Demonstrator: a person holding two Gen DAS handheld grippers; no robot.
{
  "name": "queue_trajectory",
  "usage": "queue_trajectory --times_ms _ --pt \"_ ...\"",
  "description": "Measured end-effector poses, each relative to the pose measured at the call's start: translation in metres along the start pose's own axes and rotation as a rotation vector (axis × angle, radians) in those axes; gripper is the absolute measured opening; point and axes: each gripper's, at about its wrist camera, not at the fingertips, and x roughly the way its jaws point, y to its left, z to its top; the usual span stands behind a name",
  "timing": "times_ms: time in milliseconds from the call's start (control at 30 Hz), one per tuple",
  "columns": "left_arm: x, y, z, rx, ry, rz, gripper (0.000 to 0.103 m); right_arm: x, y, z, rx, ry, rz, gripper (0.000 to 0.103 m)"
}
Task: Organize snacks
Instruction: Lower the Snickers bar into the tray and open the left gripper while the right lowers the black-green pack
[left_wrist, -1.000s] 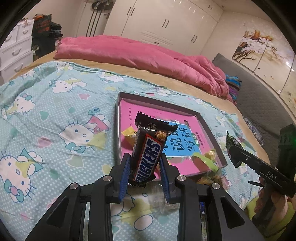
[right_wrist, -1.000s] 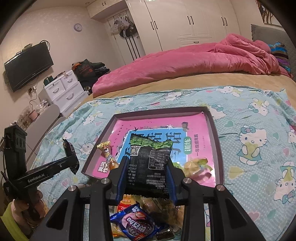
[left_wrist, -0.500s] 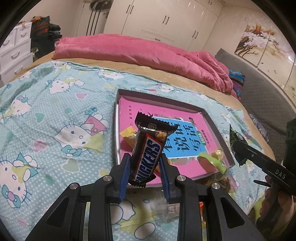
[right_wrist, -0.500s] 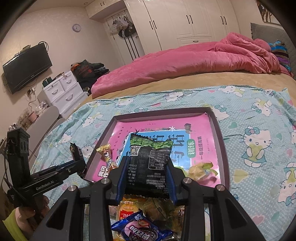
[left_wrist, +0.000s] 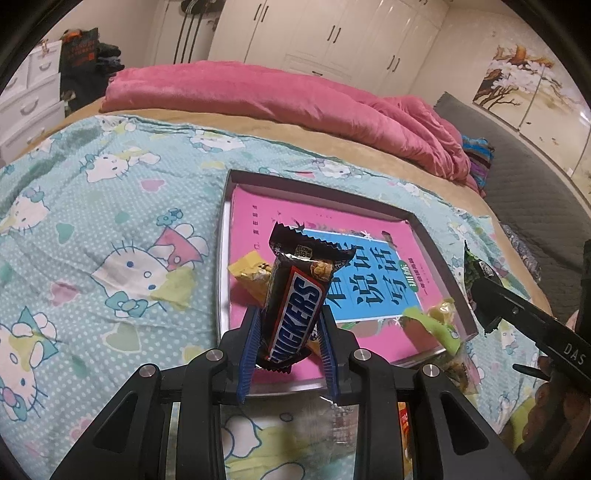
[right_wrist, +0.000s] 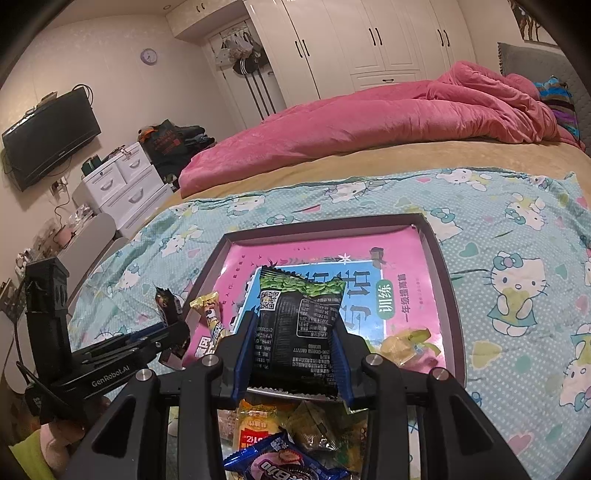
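My left gripper (left_wrist: 290, 332) is shut on a Snickers bar (left_wrist: 295, 306) and holds it upright over the near left corner of a grey tray (left_wrist: 424, 232) lined with a pink and blue booklet. My right gripper (right_wrist: 295, 339) is shut on a black and green snack packet (right_wrist: 297, 332) above the tray's near edge (right_wrist: 448, 295). A yellow candy (left_wrist: 245, 271) and a green-yellow candy (left_wrist: 439, 317) lie in the tray. The left gripper also shows in the right wrist view (right_wrist: 170, 325).
A pile of loose snacks (right_wrist: 288, 439) lies on the Hello Kitty sheet (left_wrist: 110, 240) just before the tray. A pink duvet (right_wrist: 369, 122) is heaped at the far side of the bed. White drawers (right_wrist: 122, 188) stand at the left.
Both grippers have moved forward toward the tray with their snacks still held. The tray looks nearer and larger in both views.
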Motion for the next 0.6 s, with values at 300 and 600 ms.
queue_trajectory --times_ms 300,600 --pt "0.013 0.0 -0.004 0.012 0.034 0.007 0.031 0.008 0.0 0.0 0.007 0.011 -0.005 0.038" --pt "0.023 0.0 -0.01 0.022 0.072 0.009 0.031 0.018 0.0 -0.001 0.008 0.029 -0.015 0.038"
